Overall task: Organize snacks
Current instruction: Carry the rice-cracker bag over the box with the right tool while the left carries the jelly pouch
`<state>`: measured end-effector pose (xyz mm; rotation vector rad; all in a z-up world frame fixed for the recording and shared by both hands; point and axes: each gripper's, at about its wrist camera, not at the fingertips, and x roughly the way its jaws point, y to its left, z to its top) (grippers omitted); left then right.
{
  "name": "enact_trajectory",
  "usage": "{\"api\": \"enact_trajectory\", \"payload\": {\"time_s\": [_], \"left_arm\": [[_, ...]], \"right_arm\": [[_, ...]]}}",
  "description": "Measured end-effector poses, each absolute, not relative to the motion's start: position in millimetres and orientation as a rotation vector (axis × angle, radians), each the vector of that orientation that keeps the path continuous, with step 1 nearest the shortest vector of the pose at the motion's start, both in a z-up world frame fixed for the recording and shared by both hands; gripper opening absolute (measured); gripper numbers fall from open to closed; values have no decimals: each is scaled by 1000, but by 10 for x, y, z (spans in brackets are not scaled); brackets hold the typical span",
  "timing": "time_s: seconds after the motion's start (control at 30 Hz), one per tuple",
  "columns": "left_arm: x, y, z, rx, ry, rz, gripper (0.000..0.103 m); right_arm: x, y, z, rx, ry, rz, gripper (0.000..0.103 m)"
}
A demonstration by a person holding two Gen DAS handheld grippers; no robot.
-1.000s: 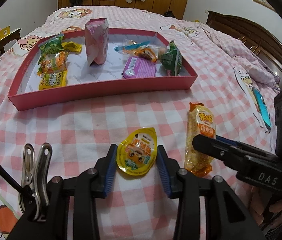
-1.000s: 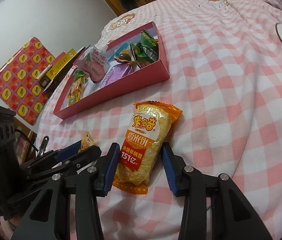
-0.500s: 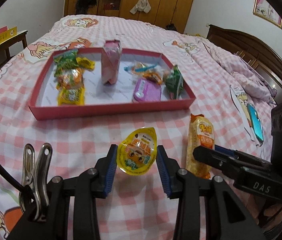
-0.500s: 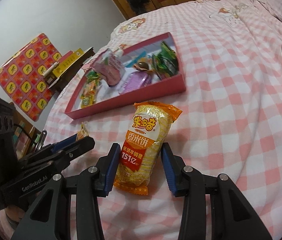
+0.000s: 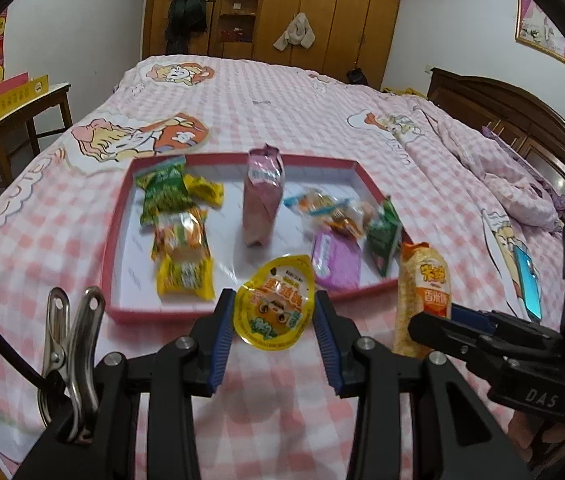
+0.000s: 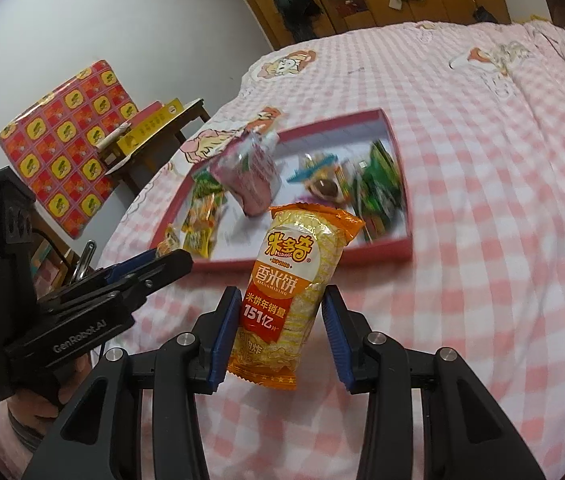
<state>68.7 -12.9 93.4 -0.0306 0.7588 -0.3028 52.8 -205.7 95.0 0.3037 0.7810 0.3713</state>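
Your left gripper clamps a yellow teardrop-shaped snack pouch at lower centre; your right gripper pinches an orange rice-cracker packet.

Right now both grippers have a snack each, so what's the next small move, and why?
Probably carry both forward over the red tray and lower them in. The left gripper holds the yellow jelly pouch and the right gripper holds the rice cracker pack, both apparently lifted off the pink checked bedspread and short of the tray's near wall. Bare tray floor shows in front of the pink carton.
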Motion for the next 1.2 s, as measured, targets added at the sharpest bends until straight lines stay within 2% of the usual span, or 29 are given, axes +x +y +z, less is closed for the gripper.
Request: {"api": "enact_trajectory", "payload": {"time_s": [0.37,0.73,1.2], "left_arm": [[1084,-134,855,-26,758,-271,40],[1434,-78,641,-52,787,-250,41],[1550,-25,504,-82,820,-245,41]], "right_arm": [[1024,-1889,1090,260,758,369,43],[1563,-1821,993,235,780,333,43],[1754,-1728,946,198,764,324,43]]}}
